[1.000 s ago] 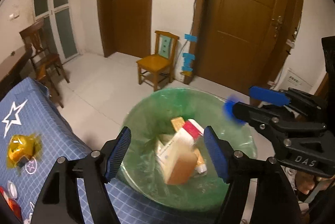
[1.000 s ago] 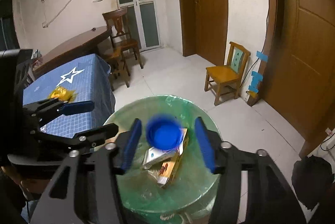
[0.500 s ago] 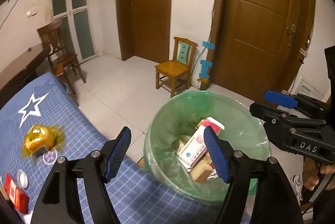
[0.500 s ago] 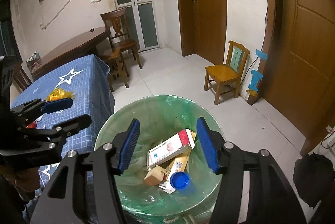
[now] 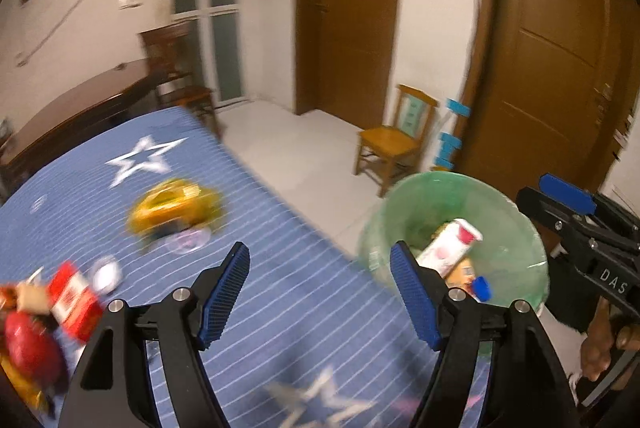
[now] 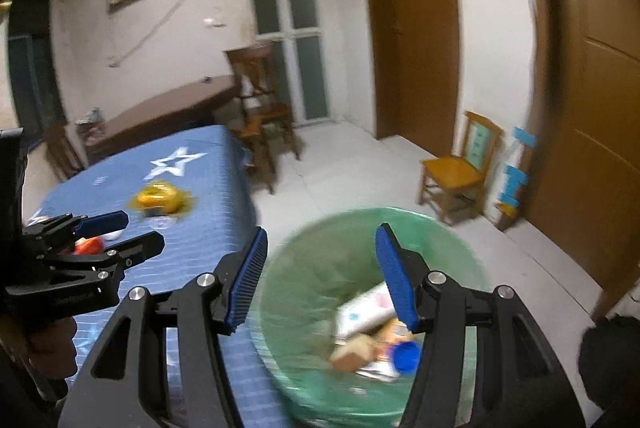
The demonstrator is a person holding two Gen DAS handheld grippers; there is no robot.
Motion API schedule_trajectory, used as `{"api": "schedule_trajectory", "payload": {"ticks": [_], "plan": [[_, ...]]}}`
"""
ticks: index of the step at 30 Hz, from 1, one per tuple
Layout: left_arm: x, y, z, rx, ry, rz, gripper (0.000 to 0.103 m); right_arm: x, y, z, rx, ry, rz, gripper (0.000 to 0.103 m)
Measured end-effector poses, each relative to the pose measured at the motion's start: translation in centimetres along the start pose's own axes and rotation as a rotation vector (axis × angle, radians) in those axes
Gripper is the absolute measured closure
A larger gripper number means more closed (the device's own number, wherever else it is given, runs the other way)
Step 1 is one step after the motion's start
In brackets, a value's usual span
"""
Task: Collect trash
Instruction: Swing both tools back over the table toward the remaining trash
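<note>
A table (image 5: 304, 292) covered with a blue star-printed cloth was seen along the left of both views, and one green-lined trash bin (image 5: 516, 228) stood on the floor just beside its near corner. The step in hand was judged to be the return from the bin to the table for another piece of trash: both grippers were empty, and the left one was aimed over the cloth.

Two grippers were counted. The left gripper (image 5: 320, 292) was held with its jaws spread wide and nothing between them; the right gripper (image 6: 320, 272) was likewise held apart and empty, over the bin's near rim.

In the bin, one white carton with a red end (image 5: 448, 242), one tan box (image 6: 354, 350) and one blue cap (image 6: 406, 355) were made out; further scraps may have lain under them, but motion blur prevented a sure count.

On the cloth, one crumpled yellow wrapper (image 5: 174, 208) lay well apart from the rest. Nearer the left edge, one red and white packet (image 5: 74, 302), one small white lid (image 5: 105, 273) and one red rounded item (image 5: 28, 348) were grouped closely.

The next move was judged to call for lowering the left gripper onto the nearest piece, probably the red and white packet, with the jaws set across its narrow side before closing.
</note>
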State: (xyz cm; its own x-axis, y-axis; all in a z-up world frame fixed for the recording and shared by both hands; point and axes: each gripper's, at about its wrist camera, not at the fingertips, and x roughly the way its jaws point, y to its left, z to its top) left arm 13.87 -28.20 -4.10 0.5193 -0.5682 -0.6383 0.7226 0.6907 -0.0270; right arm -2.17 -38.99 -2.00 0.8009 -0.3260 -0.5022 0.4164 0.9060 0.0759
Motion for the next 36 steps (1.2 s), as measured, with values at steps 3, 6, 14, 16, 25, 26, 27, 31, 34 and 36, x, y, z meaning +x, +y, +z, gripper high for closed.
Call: {"api": "schedule_trajectory", "payload": {"ticks": [3, 6, 14, 16, 25, 26, 27, 31, 34, 36], "plan": [[-3.4, 3.8, -1.8, -0.053, -0.02, 0.069, 0.029, 0.4, 3.6, -0.2, -0.058, -0.013, 0.074, 0.049], [-7.3, 8.5, -3.8, -0.13, -0.032, 0.121, 0.028, 1.1, 7.4, -0.5, -0.129, 0.003, 0.152, 0.049], [-14.0, 28.8, -2.6, -0.325, 0.015, 0.675, 0.015, 1.3, 15.3, -2.5, -0.205, 0.078, 0.342, 0.049], [-11.5, 33.6, -2.2, -0.391, 0.13, 0.688, 0.016, 0.6, 17.1, -3.4, -0.221, 0.1, 0.38, 0.049], [-8.8, 40.4, -6.7, -0.519, 0.45, 0.404, 0.028, -0.9, 19.6, -5.8, -0.295, 0.153, 0.416, 0.049], [-10.1, 39.9, -7.8, -0.531, 0.452, 0.363, 0.028, -0.7, 19.6, -6.0, -0.29, 0.161, 0.422, 0.049], [-11.5, 39.1, -8.6, -0.524, 0.44, 0.329, 0.028, -0.5, 19.6, -6.1, -0.288, 0.17, 0.427, 0.049], [-14.2, 34.6, -12.8, -0.446, 0.469, 0.264, 0.024, 0.7, 19.7, -7.1, -0.289, 0.209, 0.441, 0.049], [-17.1, 31.1, -15.7, -0.434, 0.428, 0.154, 0.024, 0.8, 20.0, -7.4, -0.285, 0.213, 0.457, 0.049], [-19.9, 30.1, -16.7, -0.444, 0.351, 0.159, 0.024, 0.4, 20.3, -7.4, -0.291, 0.207, 0.473, 0.047]]}}
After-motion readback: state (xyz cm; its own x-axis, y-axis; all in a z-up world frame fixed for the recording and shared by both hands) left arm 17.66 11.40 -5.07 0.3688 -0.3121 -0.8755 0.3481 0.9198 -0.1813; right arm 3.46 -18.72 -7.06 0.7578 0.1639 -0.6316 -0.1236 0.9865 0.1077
